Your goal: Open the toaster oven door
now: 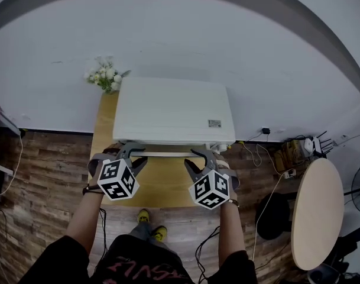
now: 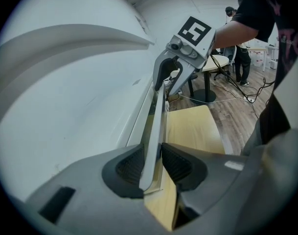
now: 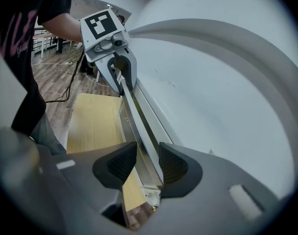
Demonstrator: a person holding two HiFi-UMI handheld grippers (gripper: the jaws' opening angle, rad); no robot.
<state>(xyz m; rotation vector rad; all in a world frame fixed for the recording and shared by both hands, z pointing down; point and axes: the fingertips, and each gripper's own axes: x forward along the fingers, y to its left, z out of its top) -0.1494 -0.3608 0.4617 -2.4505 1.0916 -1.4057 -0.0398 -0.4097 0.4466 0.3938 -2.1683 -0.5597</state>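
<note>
A white toaster oven (image 1: 174,108) stands on a small wooden table (image 1: 162,185), its door facing me. The pale door handle (image 1: 168,154) runs along the door's top front edge. My left gripper (image 1: 127,148) is at the bar's left end and my right gripper (image 1: 202,154) at its right end. In the left gripper view the handle (image 2: 157,116) passes between the ribbed pads of the left gripper (image 2: 152,163), which press on it. In the right gripper view the handle (image 3: 134,116) fills the gap of the right gripper (image 3: 148,160). A thin dark gap shows between door and body.
A small bunch of white flowers (image 1: 106,76) stands at the table's back left corner against the wall. A round pale table (image 1: 315,212) is to the right, with cables and a power strip (image 1: 289,173) on the wooden floor beside it.
</note>
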